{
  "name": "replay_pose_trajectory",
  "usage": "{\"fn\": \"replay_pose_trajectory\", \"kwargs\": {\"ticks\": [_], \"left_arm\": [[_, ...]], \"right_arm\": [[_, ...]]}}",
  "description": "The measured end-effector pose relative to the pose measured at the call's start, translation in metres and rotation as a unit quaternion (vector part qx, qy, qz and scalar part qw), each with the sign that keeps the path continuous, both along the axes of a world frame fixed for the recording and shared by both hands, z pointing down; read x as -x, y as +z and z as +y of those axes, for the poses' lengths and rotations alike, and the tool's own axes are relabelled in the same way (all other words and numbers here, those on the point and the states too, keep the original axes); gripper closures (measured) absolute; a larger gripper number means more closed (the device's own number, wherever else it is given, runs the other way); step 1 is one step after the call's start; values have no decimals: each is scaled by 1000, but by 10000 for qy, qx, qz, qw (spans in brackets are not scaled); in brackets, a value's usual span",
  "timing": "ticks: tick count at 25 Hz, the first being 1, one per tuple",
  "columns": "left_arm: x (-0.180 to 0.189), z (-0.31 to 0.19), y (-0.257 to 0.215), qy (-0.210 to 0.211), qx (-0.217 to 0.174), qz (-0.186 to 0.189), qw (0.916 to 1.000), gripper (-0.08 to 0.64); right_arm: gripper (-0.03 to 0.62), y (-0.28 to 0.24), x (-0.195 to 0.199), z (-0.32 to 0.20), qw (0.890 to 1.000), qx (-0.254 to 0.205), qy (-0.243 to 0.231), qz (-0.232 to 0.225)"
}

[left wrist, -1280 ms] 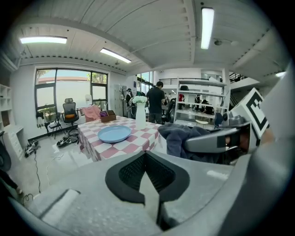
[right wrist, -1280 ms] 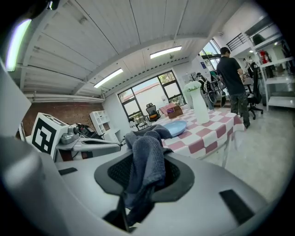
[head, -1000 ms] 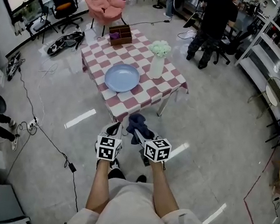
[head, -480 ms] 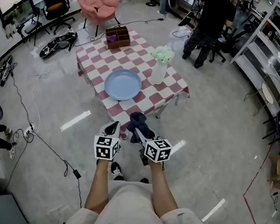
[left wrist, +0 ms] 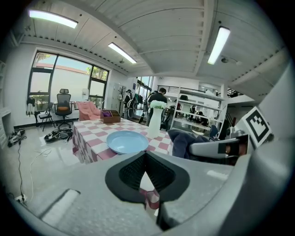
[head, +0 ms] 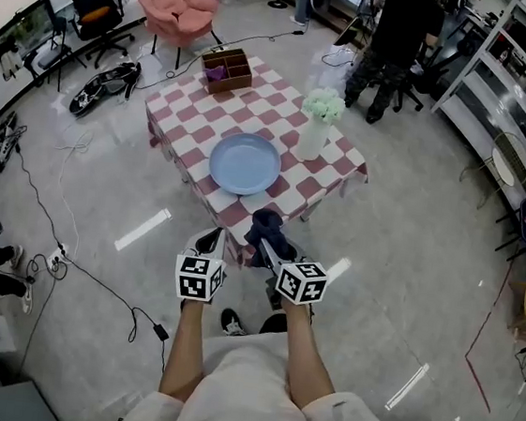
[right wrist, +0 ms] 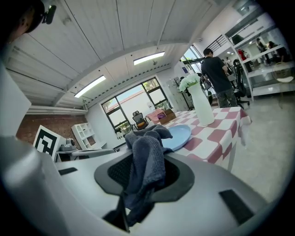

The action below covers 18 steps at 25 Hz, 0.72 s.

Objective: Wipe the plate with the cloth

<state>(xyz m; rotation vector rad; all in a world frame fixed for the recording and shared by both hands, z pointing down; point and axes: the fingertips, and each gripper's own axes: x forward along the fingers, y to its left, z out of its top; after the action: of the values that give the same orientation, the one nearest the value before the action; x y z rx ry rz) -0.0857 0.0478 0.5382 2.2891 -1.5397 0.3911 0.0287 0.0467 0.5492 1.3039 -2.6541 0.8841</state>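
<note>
A light blue plate (head: 245,164) lies on the red-and-white checked table (head: 189,112), near its front corner; it also shows in the left gripper view as the plate (left wrist: 127,141) and in the right gripper view as the plate (right wrist: 177,136). My right gripper (head: 272,245) is shut on a dark blue-grey cloth (head: 266,230), which bunches up between its jaws as the cloth (right wrist: 145,161). The left gripper (head: 207,243) hangs beside it, shut and empty (left wrist: 145,174). Both hover in front of the table's near corner, short of the plate.
A white vase with pale flowers (head: 316,124) stands right of the plate, and a brown box (head: 226,69) sits at the table's far end. A pink armchair (head: 177,9), office chairs and floor cables lie left. A person (head: 401,37) stands behind; shelving (head: 525,103) lines the right.
The view has drawn closer to the table, which now sits slightly further right. Both grippers keep their pose, the cloth still held in the right one.
</note>
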Motion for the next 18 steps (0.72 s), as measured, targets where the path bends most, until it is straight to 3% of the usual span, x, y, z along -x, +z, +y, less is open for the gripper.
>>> {"fn": "replay_pose_trajectory", "kwargs": {"ticks": [10,18], "left_arm": [[24,-6,23,-8,243,162,9996,551],[38,-44,21,-17,248,74,9997,551]], "right_arm": [[476,21,17,-5,9998,182,2,117],[476,18,26,-53,9996,261,65,13]]}}
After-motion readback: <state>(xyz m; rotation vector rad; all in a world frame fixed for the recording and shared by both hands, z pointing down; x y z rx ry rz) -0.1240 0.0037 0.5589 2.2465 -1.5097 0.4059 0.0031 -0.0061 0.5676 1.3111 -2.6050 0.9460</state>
